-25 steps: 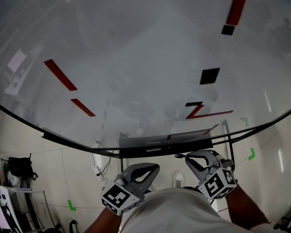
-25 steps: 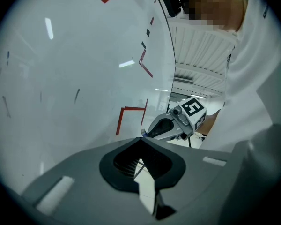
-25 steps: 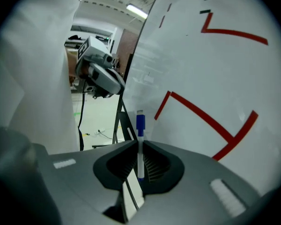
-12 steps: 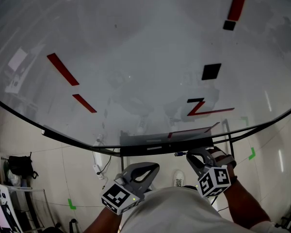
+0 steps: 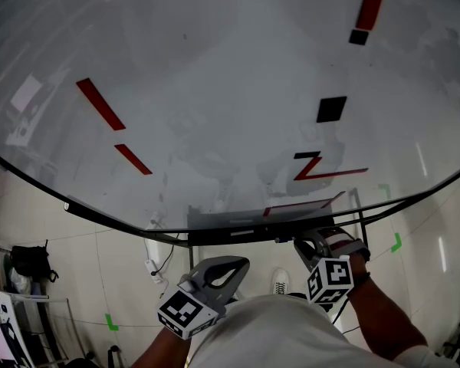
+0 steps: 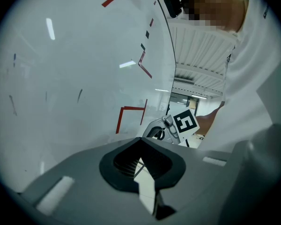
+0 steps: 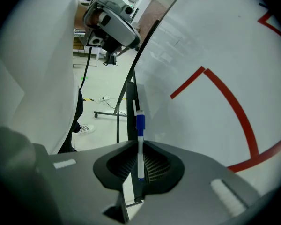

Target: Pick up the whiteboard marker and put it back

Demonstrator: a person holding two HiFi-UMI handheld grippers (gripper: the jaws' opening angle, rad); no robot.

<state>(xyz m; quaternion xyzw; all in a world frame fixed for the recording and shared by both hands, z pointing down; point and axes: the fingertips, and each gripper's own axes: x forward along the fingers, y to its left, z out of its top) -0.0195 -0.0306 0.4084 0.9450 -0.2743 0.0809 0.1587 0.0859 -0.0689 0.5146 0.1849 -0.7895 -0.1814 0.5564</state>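
Note:
The whiteboard marker (image 7: 140, 123), white with a blue cap, stands upright between the jaws of my right gripper (image 7: 139, 146), which is shut on it. In the head view its blue end (image 5: 280, 241) pokes out left of the right gripper (image 5: 305, 245), just below the whiteboard's tray (image 5: 238, 234). The marker lies close alongside the board's dark lower edge (image 7: 132, 90). My left gripper (image 5: 231, 265) hangs lower left of the tray, held near the person's body. In its own view the left gripper (image 6: 141, 140) is shut with nothing in it.
The whiteboard (image 5: 215, 90) fills the upper head view, with red strips (image 5: 100, 104) and black squares (image 5: 331, 109) on it. Its stand's legs (image 7: 118, 108) reach the tiled floor, where a cable (image 5: 155, 267) and the person's shoe (image 5: 280, 284) lie.
My right gripper has drifted a little left and up towards the tray, carrying the marker with it. The left gripper has barely moved.

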